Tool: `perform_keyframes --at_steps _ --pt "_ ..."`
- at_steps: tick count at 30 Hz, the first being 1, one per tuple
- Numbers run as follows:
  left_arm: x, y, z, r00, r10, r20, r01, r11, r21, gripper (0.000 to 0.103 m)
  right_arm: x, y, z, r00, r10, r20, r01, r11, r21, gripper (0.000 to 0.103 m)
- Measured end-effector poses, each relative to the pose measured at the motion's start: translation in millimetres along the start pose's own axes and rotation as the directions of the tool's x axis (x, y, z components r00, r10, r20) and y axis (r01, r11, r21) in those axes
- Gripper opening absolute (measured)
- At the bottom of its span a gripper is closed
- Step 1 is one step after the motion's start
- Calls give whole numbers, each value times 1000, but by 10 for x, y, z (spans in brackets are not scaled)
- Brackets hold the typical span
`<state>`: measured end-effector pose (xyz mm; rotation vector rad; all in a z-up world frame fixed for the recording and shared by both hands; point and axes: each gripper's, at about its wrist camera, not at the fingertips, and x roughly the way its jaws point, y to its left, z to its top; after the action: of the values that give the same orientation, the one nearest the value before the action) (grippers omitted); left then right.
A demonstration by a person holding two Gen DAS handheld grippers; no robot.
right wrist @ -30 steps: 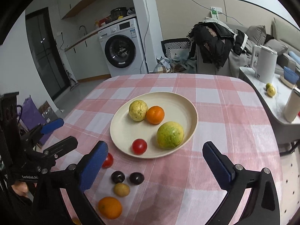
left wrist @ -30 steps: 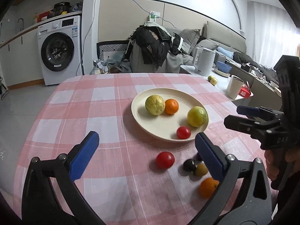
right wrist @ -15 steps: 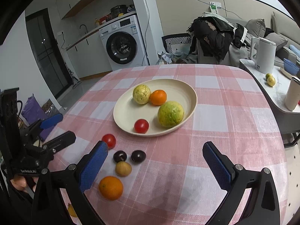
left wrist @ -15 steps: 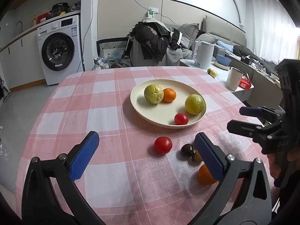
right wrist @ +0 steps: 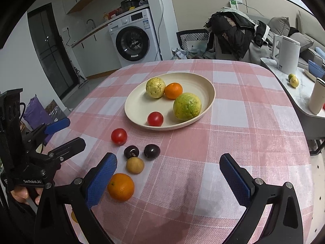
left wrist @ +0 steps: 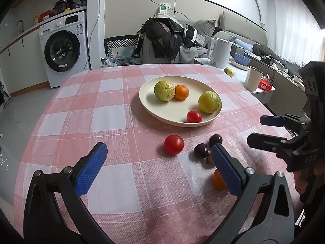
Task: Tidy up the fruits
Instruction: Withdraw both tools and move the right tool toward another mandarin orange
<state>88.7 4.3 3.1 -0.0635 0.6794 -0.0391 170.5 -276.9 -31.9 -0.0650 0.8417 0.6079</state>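
Left wrist view shows the left gripper (left wrist: 160, 166) spread wide and empty above the pink checked tablecloth (left wrist: 113, 109), its blue pads (left wrist: 91, 168) apart over the near part of the table. The cream plate (left wrist: 148, 101) sits toward the far middle of the cloth and holds two yellow-green fruits, a small orange (left wrist: 181, 92) between them, and a tomato (left wrist: 194, 116) near the front rim. Loose on the cloth just in front of the plate lie a second tomato (left wrist: 174, 144), two dark plums (left wrist: 201, 150) side by side, a small tan fruit (right wrist: 135, 165) and a larger orange (right wrist: 120, 186) nearest the camera. In the right wrist view the right gripper (right wrist: 168, 177) is likewise spread open and holding nothing, with the loose orange just beside its left pad. A washing machine (right wrist: 135, 38) stands beyond the table.
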Motion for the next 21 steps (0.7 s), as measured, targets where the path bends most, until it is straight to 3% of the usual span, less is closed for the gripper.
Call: perform_keyframes --at_steps 12,21 --pt "68 -25 -33 1000 3 -17 -3 999 35 102 155 133 -85 997 -19 -75 12 995 -95 103" --pt "67 20 -29 1000 -17 -20 17 1000 18 102 276 227 -160 991 3 -137 -23 990 -138 103"
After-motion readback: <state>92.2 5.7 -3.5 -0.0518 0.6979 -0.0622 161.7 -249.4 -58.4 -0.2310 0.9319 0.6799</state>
